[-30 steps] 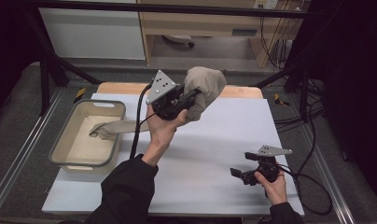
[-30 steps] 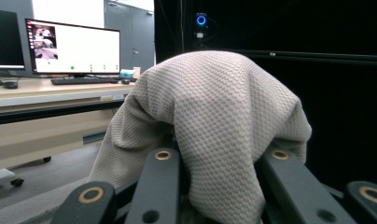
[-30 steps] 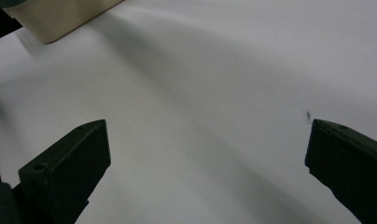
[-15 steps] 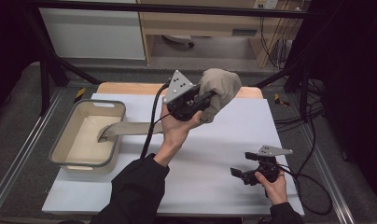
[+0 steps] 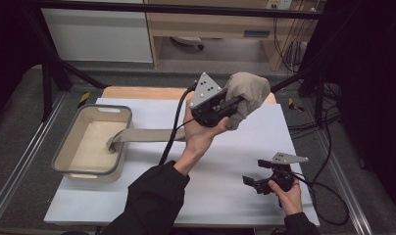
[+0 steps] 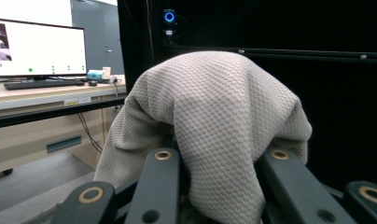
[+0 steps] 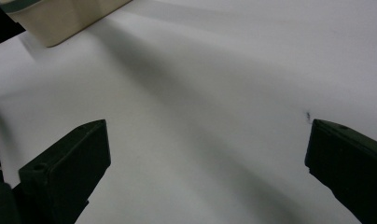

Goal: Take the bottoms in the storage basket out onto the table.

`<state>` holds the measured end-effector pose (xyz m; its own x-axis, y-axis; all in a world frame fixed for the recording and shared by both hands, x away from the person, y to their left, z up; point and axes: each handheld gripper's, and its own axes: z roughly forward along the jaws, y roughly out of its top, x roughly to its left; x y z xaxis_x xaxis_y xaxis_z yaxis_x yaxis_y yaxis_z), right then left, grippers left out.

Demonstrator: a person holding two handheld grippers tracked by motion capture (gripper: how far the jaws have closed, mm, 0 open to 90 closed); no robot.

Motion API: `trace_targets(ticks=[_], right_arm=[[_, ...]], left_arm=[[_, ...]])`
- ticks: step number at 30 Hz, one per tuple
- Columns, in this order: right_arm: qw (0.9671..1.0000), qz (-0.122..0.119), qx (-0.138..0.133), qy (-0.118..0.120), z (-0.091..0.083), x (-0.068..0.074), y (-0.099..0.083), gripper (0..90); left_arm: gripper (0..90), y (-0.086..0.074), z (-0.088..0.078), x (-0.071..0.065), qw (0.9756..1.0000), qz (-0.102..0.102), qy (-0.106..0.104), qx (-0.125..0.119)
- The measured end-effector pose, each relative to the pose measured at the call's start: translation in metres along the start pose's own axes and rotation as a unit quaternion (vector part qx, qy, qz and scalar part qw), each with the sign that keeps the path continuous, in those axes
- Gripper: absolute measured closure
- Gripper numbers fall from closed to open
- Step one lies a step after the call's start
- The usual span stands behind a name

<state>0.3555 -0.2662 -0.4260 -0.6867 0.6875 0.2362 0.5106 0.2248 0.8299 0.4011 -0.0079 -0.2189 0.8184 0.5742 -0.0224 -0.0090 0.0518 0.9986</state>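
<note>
The beige cloth (image 5: 247, 93) sits upper centre of the high view, bunched over the fingers of the left gripper (image 5: 234, 104), which are clamped on it and raised above the counter (image 5: 225, 196). In the left gripper view the cloth (image 6: 214, 121) drapes between and over both black fingers (image 6: 161, 186). A strip of cloth (image 5: 142, 135) trails left into the beige tub (image 5: 68, 166) at the left of the frame. At lower right, the right gripper (image 5: 252, 183) rests low over the counter, its fingers (image 7: 70, 163) spread wide with nothing between them.
</note>
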Motion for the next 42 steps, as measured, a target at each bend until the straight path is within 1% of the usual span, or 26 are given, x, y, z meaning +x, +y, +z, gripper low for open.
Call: trace_targets(ticks=[3,5,8,9,13,15,18,25,28,30,31,32,35,38,42], right_arm=[[1.0,0.0,-0.001,0.0,0.0,0.0,0.0,0.5],[1.0,0.0,-0.002,0.0,0.0,0.0,0.0,0.5],[1.0,0.002,0.0,0.002,0.0,0.001,0.0,0.5],[1.0,-0.001,-0.001,0.003,0.0,0.0,0.0,0.5],[1.0,0.002,0.0,0.003,0.0,0.0,0.0,0.5],[1.0,-0.001,-0.001,0.004,0.0,0.0,0.0,0.5],[1.0,0.0,-0.001,0.003,0.0,0.001,0.0,0.5],[1.0,0.0,-0.003,0.004,0.0,0.0,0.0,0.5],[1.0,0.001,-0.004,0.003,0.0,0.0,0.0,0.5],[1.0,0.004,-0.005,0.004,-0.002,0.0,-0.001,0.5],[1.0,0.0,-0.007,0.004,-0.002,-0.001,-0.001,0.5],[1.0,0.0,-0.007,0.004,-0.002,-0.001,-0.001,0.5],[1.0,0.003,-0.005,0.005,-0.001,-0.001,-0.002,0.5],[1.0,0.002,-0.004,0.005,-0.001,0.0,-0.002,0.5],[1.0,0.003,-0.003,0.004,0.0,-0.001,-0.002,0.5]], left_arm=[[75.0,0.002,0.005,-0.006,1.0,0.005,-0.006,0.0],[75.0,0.003,0.009,-0.009,1.0,0.001,-0.01,-0.001],[75.0,0.005,0.015,-0.015,0.9998,0.005,-0.017,-0.001],[75.0,0.005,0.016,-0.017,0.9998,0.006,-0.019,-0.001],[75.0,0.005,0.021,-0.021,0.9997,0.004,-0.024,0.0],[75.0,0.006,0.024,-0.024,0.9996,-0.001,-0.027,0.0],[75.0,0.009,0.028,-0.028,0.9995,0.004,-0.031,-0.001],[75.0,0.012,0.041,-0.041,0.999,0.001,-0.045,-0.003],[75.0,0.011,0.047,-0.046,0.9987,0.006,-0.051,-0.001],[75.0,0.01,0.049,-0.047,0.9986,0.008,-0.052,0.0],[75.0,0.01,0.049,-0.046,0.9986,0.013,-0.051,0.002],[75.0,0.009,0.048,-0.045,0.9987,0.013,-0.048,0.004],[75.0,0.006,0.042,-0.036,0.9991,0.011,-0.04,0.009],[75.0,0.002,0.033,-0.024,0.9992,0.017,-0.029,0.02],[75.0,-0.003,0.016,-0.005,0.9993,0.016,-0.01,0.034]])
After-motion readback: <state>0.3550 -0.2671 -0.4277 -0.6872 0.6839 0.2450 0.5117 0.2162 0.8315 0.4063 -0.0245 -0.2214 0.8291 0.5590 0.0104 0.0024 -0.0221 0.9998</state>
